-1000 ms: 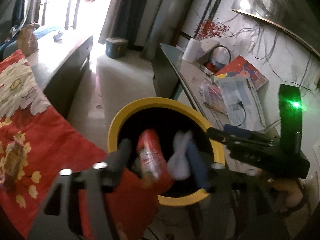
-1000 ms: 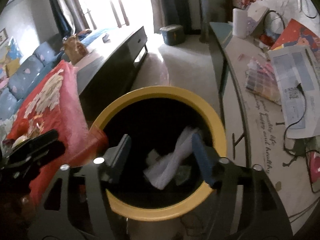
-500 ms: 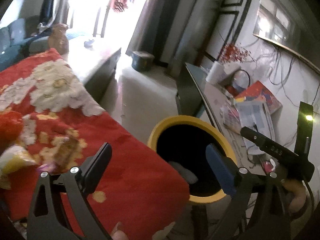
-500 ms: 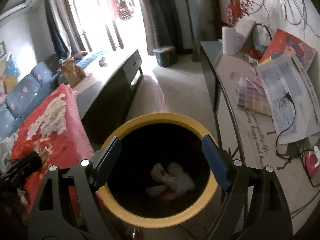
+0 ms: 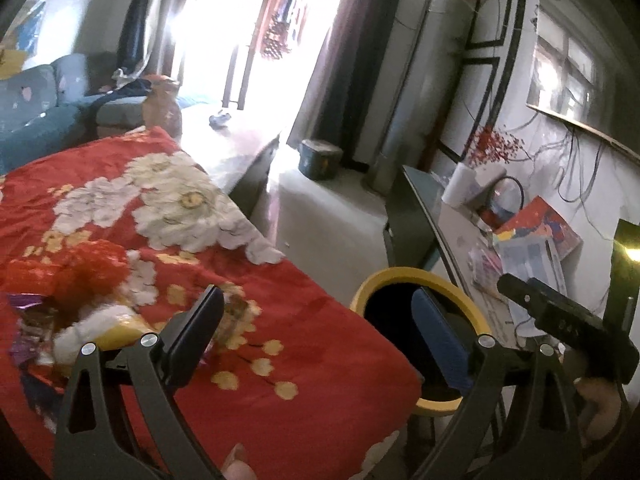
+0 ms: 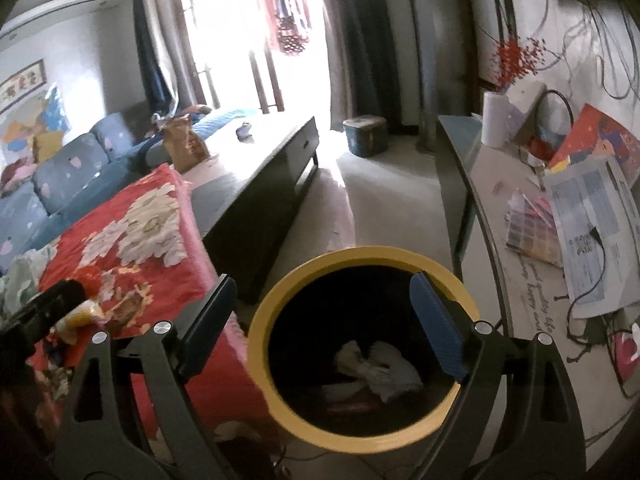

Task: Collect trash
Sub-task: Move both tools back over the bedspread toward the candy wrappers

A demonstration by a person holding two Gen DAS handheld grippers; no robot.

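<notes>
I have both grippers spread and empty — left gripper (image 5: 316, 330) faces the wrappers (image 5: 80, 332) on the red cloth (image 5: 280, 320) (next pickup), right gripper (image 6: 320, 312), jaws just widened, overlooks the yellow bin (image 6: 280, 360).

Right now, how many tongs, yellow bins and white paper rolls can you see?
Tongs: 2, the left tongs and the right tongs
Yellow bin: 1
White paper roll: 1
Total: 4
</notes>
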